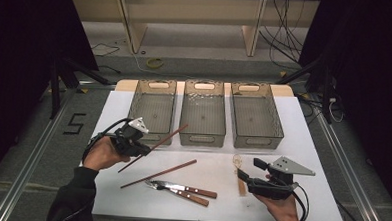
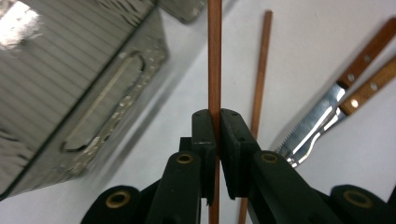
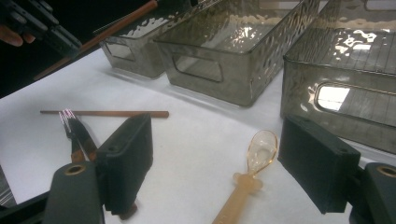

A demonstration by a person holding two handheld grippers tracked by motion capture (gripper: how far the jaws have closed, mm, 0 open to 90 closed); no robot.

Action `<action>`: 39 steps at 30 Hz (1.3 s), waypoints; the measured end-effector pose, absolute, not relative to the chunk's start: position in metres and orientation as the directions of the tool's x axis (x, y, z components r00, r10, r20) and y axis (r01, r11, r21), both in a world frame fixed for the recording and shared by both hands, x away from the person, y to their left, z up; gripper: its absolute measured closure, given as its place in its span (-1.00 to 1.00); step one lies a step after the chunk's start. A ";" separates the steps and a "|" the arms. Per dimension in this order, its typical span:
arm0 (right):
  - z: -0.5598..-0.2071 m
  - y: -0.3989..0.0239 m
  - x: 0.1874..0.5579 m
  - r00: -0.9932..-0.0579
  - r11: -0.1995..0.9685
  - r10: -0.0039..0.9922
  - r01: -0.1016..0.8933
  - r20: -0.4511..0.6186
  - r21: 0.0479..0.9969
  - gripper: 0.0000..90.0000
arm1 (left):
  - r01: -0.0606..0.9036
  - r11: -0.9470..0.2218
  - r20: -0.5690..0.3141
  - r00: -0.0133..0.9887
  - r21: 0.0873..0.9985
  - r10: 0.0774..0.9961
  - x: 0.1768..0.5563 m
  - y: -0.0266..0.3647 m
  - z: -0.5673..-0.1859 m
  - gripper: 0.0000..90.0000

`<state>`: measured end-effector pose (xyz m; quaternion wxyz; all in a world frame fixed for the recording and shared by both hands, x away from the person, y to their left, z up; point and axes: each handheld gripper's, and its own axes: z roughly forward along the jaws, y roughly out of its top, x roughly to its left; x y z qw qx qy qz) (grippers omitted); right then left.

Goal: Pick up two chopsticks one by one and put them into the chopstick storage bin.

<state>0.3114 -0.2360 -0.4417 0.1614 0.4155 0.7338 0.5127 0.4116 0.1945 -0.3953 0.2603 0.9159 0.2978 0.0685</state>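
Left gripper has its jaws clamped tight on one chopstick, holding it up off the white table just in front of the left bin. Right gripper sits wide open around the plastic spoon, gripping nothing, while the other chopstick lies flat next to the knife.

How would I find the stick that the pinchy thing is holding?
Start at the three grey bins behind the white table. Before the leftmost one, the left gripper pinches a brown chopstick. It is tilted off the table, while its twin lies flat near the cutlery.
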 end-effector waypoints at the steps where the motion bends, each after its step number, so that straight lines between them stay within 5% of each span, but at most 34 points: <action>1: -0.442 -0.236 0.311 -0.602 0.130 0.776 0.444 0.188 0.886 -0.40 | 0.517 -0.670 -0.034 0.804 0.532 0.593 0.413 0.196 -0.393 0.87; 39: -0.442 -0.237 0.313 -0.601 0.125 0.775 0.447 0.194 0.886 -0.41 | 0.537 -0.505 0.003 0.683 0.676 0.730 0.492 0.212 -0.326 0.87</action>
